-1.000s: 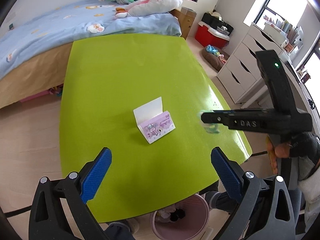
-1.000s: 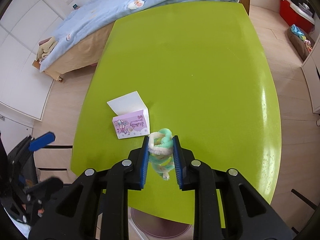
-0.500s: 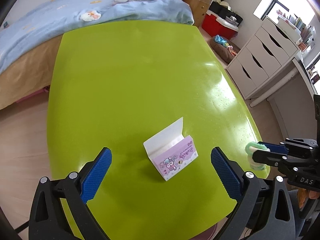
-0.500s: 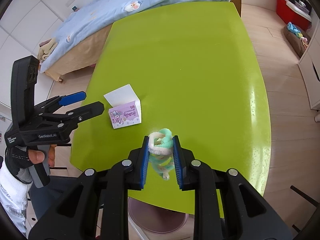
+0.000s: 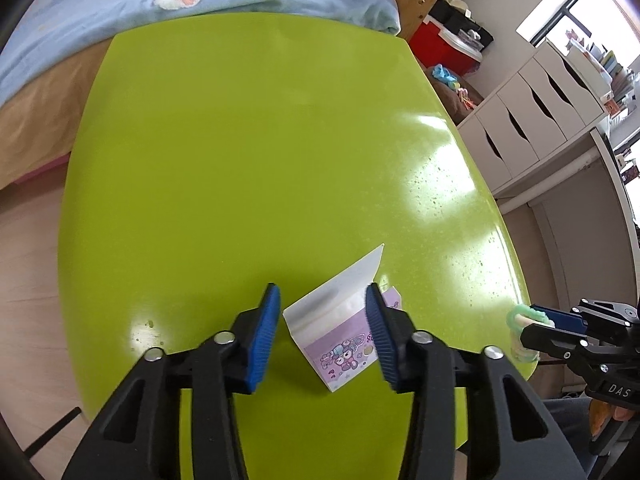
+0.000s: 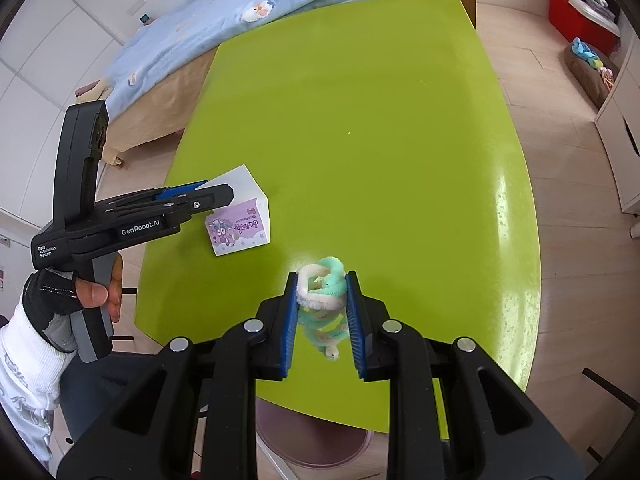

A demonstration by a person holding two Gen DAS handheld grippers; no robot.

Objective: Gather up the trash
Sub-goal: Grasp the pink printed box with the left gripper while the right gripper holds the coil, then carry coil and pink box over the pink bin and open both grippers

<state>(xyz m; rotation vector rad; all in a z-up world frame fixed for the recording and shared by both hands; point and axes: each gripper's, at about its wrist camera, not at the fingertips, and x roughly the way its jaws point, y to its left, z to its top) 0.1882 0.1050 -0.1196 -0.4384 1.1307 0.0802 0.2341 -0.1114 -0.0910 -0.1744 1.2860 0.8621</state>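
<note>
Box framed, fuzzy tangle held

Trash on the lime-green desk [image 5: 248, 160] comes down to one small purple-and-white box [image 5: 344, 350] with cartoon figures on its front and a white flap [image 5: 340, 284] standing open. It sits near the desk's front edge, toward the left as the right wrist view shows it [image 6: 240, 230].

The left hand-held gripper [image 5: 322, 328] has just been closing, and its jaws now stand at a middling gap with the box between them. The right blue pad [image 5: 378, 336] overlaps the box's right end in the picture, while bare green desk shows between the left pad [image 5: 264, 336] and the flap, so the box is not clamped. In the right wrist view this gripper reaches in from the left, gripped by a hand [image 6: 94, 290] in a black fingerless glove over a white sleeve [image 6: 24, 368].

The right hand-held gripper [image 6: 322, 312] is narrow and clamped on a fuzzy tangle [image 6: 322, 294] of mint-green, white and yellow loops, lifted off the desk near its front edge. A pink bin [image 6: 316, 436] shows below that edge, partly hidden by the gripper. A bed with a blue quilt [image 6: 248, 8] lies beyond the desk's far end.
</note>
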